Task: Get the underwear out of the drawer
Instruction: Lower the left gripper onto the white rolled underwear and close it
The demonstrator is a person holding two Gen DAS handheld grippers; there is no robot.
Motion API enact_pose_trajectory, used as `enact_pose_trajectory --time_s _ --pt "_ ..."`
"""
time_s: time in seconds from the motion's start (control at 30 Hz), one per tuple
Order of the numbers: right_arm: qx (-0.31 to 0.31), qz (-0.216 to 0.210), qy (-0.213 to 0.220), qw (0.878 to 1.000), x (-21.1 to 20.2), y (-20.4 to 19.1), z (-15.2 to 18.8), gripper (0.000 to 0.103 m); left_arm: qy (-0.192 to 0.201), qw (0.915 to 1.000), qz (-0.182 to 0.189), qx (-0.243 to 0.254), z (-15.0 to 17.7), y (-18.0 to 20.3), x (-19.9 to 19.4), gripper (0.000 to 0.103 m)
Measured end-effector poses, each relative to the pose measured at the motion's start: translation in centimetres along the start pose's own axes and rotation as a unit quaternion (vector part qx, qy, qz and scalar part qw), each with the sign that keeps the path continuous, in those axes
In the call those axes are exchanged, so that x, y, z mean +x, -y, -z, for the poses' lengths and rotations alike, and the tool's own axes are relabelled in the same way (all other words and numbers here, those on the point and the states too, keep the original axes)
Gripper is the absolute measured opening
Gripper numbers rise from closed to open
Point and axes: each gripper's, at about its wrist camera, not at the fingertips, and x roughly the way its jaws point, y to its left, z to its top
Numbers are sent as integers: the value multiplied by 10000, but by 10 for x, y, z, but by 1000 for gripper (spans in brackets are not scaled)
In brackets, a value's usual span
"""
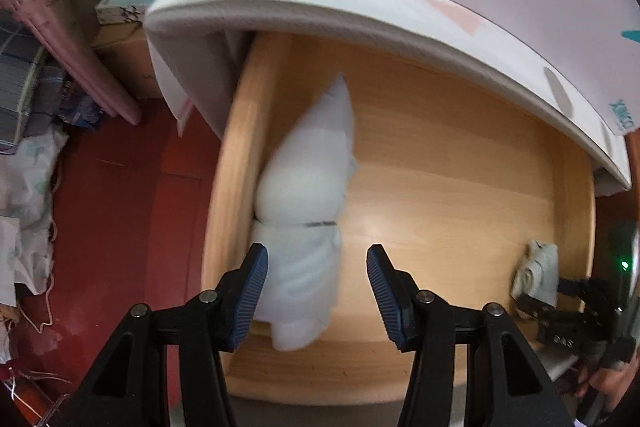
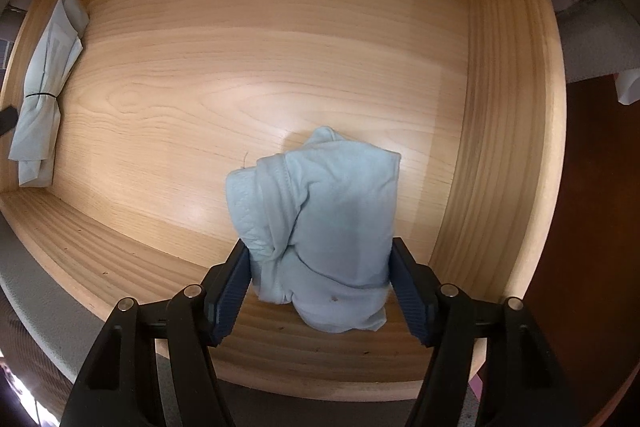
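With the right gripper [image 2: 320, 283] clamped on the crumpled pale-blue underwear [image 2: 320, 227] inside the light wooden drawer [image 2: 280, 47] and the left gripper [image 1: 318, 291] released over the white tied cloth bundle [image 1: 308, 195], a shallow pinch could slip when lifted

Open tongs [image 1: 317, 297], white bundle [image 1: 306, 211], wooden drawer [image 1: 460, 155]
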Motion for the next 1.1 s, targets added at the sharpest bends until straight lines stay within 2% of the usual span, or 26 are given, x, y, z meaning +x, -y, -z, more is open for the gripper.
enact_pose_trajectory --time_s 0.07,0.23,0.33,0.53,0.67,0.83,1.0,1.1 --pt "2 -1 2 10000 1 -1 3 65 -36 9999 -114 -17 -4 0 5 53" --pt "16 -5 6 10000 0 4 12 65 -345 9993 -28 -103 -8 2 20 53" --pt "15 -8 12 10000 -1 4 13 65 -410 9991 -129 28 -8 10 26 55" --pt "22 -1 7 10000 1 4 13 66 -520 9975 183 452 -1 35 21 55" --pt "16 -23 24 10000 2 4 15 66 -454 9986 251 131 -4 26 12 55" --pt "28 -29 22 10000 1 3 16 66 -310 9988 20 -375 -8 5 7 55" --pt "32 -39 28 10000 3 3 18 66 -580 9960 53 -672 -19 -5 26 55" --pt "34 -51 37 10000 3 2 18 66 -667 9952 -126 -711 -24 2 40 55"
